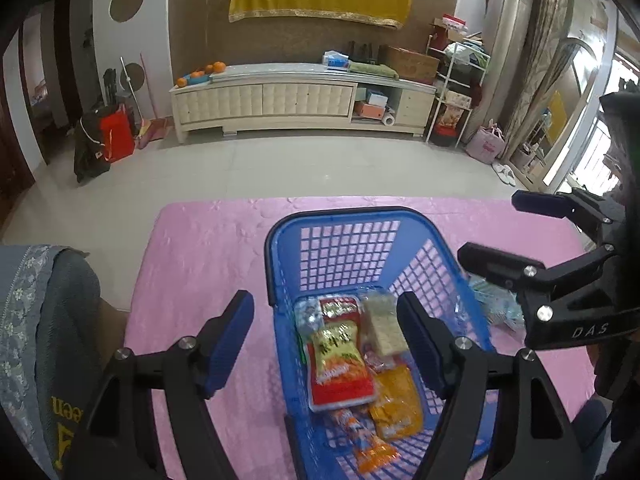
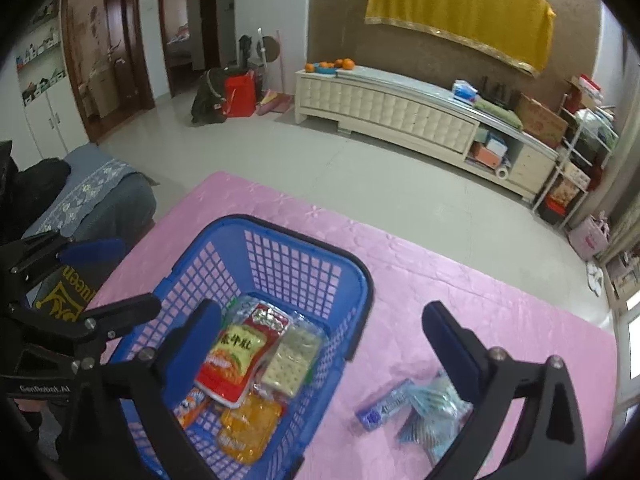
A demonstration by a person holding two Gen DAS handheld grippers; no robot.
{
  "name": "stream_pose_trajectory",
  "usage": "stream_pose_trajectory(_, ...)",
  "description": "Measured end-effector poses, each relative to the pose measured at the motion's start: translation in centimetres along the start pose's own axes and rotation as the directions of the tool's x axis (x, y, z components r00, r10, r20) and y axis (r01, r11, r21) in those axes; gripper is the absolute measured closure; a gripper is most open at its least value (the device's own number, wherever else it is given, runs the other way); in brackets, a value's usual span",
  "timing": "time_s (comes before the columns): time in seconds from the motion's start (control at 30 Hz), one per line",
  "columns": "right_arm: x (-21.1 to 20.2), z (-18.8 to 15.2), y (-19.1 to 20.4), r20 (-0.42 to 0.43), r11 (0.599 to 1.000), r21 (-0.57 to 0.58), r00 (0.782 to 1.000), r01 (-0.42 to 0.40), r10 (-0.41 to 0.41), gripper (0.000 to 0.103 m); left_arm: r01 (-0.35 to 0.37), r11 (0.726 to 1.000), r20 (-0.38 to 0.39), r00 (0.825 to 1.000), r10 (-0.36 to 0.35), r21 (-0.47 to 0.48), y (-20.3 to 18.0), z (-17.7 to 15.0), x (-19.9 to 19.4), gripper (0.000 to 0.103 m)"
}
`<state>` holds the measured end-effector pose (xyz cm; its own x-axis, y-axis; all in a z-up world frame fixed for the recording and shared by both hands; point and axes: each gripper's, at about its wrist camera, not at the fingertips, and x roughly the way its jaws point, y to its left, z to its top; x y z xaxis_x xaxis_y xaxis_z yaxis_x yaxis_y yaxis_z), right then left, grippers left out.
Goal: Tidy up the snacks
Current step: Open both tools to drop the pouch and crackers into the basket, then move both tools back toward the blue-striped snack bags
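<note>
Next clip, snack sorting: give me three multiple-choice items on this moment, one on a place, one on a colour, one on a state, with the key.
1. Where does the crackers pack lie?
A. on the floor
B. in the basket
C. on the sofa

2. What colour is the basket?
A. blue
B. green
C. white

3. How is the right gripper?
A. shut on a packet
B. shut, holding nothing
C. open, holding nothing

Key: B, the crackers rest among packets inside the basket walls; A, rim and lattice are blue; C, the fingers stand wide apart, one over the basket and one over the pink cloth, gripping nothing.
</note>
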<state>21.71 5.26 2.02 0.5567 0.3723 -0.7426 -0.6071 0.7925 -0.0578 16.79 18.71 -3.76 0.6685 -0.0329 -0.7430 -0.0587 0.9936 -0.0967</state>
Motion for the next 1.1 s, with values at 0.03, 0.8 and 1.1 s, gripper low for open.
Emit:
stream_pose_trajectory(0.03,-0.5,0.1,0.0,0.012,1.0,0.012,1.0,0.006,-0.006,0.001,0.0,1.0,0.001,1.0,0.0,0.001,-0.3,-0.1,-0.5,0.031)
stream_pose_trajectory(0.8,-17.2,-6.1,-4.8,0.141,0.993,0.111,0.988,0.048,-0.063,0.001,0.032,0.988,0.147,0.988,-0.055,0.153,-12.6,-1.2,-12.8,0.021)
stream_pose_trajectory(1.1,-18.7,-9.8,-8.0,0.137,0.983,0.168,0.986,0.072,-0.096,0.001,0.066,0.976,0.132,0.987,-0.095,0.208,-17.7,-1.9,-11.7,0.021)
